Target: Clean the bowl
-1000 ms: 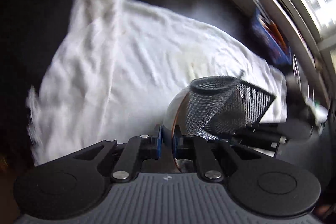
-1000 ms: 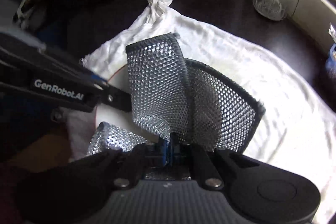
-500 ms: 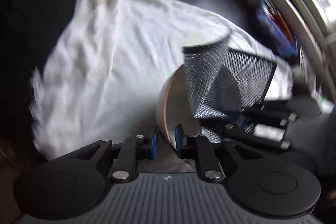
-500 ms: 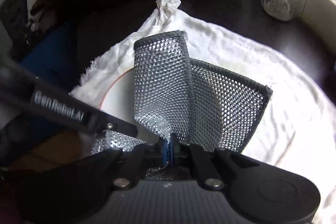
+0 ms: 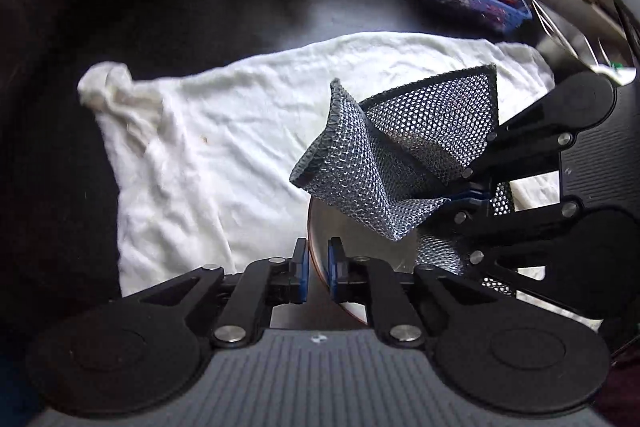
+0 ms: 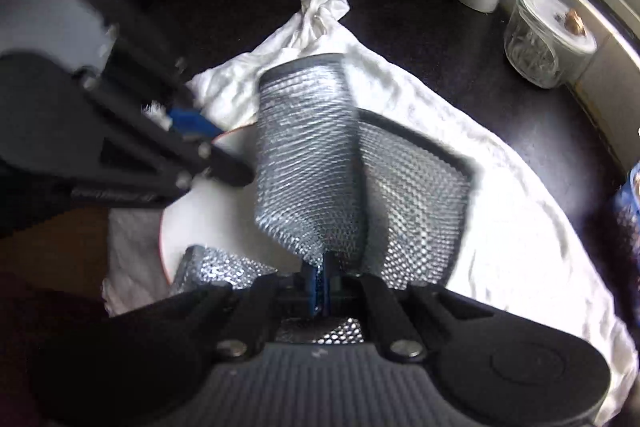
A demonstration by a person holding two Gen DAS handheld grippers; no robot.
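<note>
Dark counter (image 5: 200, 11) under a spread white cloth (image 5: 224, 131). Bowl (image 5: 360, 239) tipped on edge over cloth, rim pinched in left gripper (image 5: 318, 267) fingers. Silver mesh scrubber (image 6: 312, 155) clamped tight in right gripper (image 6: 322, 283) fingers, draped against bowl's inside

The left gripper (image 5: 317, 263) points steeply down, its blue-padded jaws drawn close on the thin rim of the bowl (image 5: 360, 239) — the rim runs straight through the narrow slot between the pads. The right gripper (image 6: 320, 281) also tilts steeply down, its jaws pinched tight on a fold of the silver mesh scrubbing cloth (image 6: 308, 163), which fans out above its fingers. The two tools stand near each other — the right reaches in across the left's view from the right side.
</note>
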